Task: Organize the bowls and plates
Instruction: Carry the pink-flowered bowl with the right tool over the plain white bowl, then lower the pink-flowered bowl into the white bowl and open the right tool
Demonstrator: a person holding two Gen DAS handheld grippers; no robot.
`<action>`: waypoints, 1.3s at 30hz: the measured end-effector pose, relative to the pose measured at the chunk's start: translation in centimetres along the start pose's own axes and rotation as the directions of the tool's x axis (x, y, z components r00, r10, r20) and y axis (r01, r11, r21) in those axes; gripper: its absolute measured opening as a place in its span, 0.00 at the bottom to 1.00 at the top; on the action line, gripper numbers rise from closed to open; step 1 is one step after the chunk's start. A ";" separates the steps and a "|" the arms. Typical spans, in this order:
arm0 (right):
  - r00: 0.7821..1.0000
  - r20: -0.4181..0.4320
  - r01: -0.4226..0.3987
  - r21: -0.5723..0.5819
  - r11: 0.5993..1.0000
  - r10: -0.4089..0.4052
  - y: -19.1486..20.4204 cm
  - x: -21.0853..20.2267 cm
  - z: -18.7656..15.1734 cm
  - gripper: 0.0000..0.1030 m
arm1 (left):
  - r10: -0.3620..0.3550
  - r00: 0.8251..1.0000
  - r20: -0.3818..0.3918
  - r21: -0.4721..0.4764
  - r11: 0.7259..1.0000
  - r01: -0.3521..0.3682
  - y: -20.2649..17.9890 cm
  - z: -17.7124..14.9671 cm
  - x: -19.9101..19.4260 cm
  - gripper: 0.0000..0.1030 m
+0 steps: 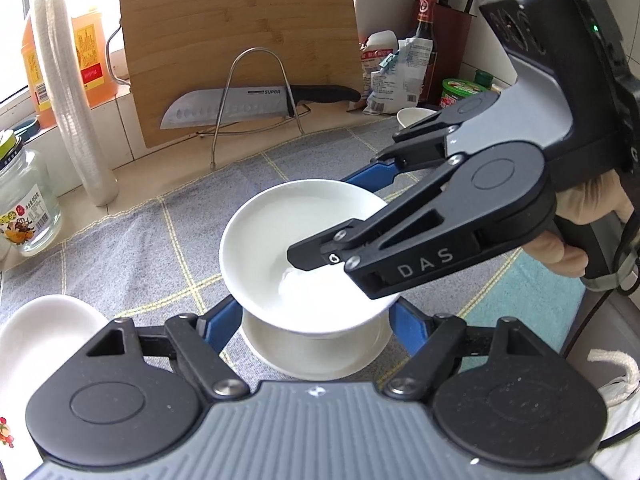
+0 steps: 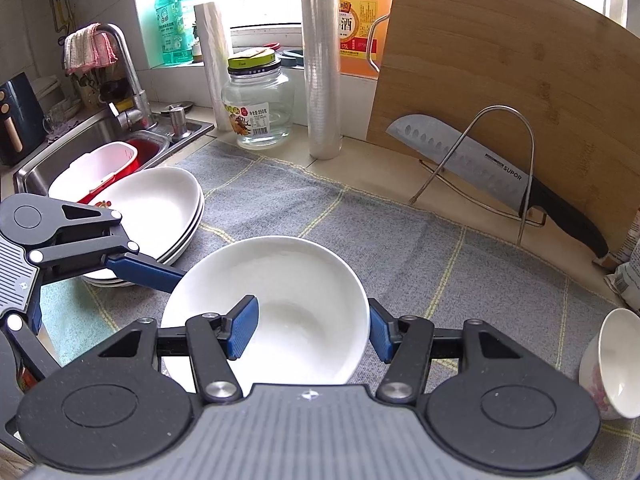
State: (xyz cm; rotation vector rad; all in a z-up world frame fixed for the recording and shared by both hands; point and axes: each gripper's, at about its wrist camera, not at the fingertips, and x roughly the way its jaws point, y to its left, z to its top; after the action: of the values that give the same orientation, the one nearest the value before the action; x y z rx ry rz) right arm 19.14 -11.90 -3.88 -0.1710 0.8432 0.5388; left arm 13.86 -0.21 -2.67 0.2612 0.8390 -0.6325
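the white bowl [image 2: 276, 304] is lifted just above a second white bowl [image 1: 316, 356] that sits on the grey checked cloth [image 1: 132, 248] near the middle of the counter. the right gripper [image 2: 312, 328] grips it by the rim, one blue finger [image 2: 242, 328] inside the bowl and the other against the outer wall, so it is clamped on the bowl. the left gripper [image 1: 316, 320] has its blue fingers spread on either side of the lower bowl, below the rim of the raised one; they look parted and not pressing on anything, though whether they touch the lower bowl i cannot tell. to the left, at the edge of the cloth beside the sink [image 2: 80, 140], stands a stack of white plates [image 2: 160, 216]. a small floral bowl [image 2: 612, 364] lies tipped on its side to the right. behind, a bamboo cutting board [image 1: 240, 40] leans against the wall with a knife [image 1: 240, 104] resting on a wire stand [image 1: 256, 100] in front of it, and a glass jar [image 2: 258, 108] stands near a roll of plastic wrap [image 2: 322, 60].
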 end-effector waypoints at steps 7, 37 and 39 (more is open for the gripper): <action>1.000 -0.018 -0.006 -0.006 1.000 0.006 0.7 0.4 -0.4 0.62 | 0.004 1.000 -0.010 0.003 1.000 -0.004 -0.1 -0.6 -0.2 0.78; 0.999 -0.007 -0.033 0.017 0.999 0.033 1.1 1.1 -1.7 0.89 | 0.018 1.000 -0.021 -0.010 1.000 -0.018 -0.1 -2.2 0.5 0.87; 0.999 0.012 -0.032 0.026 0.999 0.032 1.0 0.7 -1.6 0.94 | 0.011 1.000 -0.017 -0.014 1.000 -0.011 0.0 -2.3 0.1 0.89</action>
State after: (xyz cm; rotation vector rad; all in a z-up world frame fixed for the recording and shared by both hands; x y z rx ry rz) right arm 17.92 -11.39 -5.42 -0.1304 0.8424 0.5582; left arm 12.50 0.78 -4.25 0.2585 0.8574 -0.6144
